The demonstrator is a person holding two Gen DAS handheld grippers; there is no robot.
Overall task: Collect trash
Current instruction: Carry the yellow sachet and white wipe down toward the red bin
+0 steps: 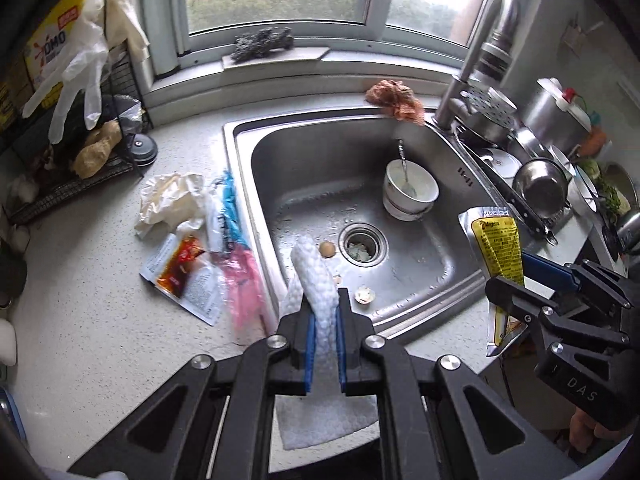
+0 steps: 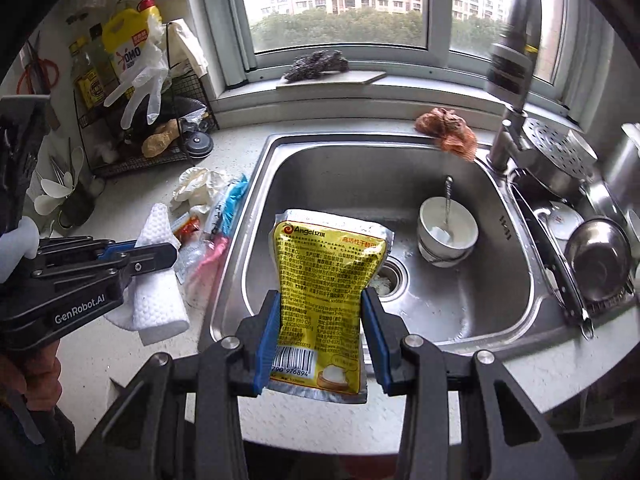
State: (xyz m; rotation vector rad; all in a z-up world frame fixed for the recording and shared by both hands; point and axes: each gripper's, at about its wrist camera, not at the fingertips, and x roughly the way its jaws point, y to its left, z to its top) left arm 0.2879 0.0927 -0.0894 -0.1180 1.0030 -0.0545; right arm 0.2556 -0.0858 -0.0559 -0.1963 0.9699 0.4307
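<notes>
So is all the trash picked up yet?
Not yet. The left gripper holds a white paper towel, the right gripper a yellow packet. Wrappers remain on the counter, eggshell bits in the sink.

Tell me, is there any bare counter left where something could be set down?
Yes: the pale countertop is bare nearer the camera than the wrapper pile, left of the sink. The sink floor right of the drain is also open. The wire rack corner and the dish area by the faucet are crowded.
</notes>
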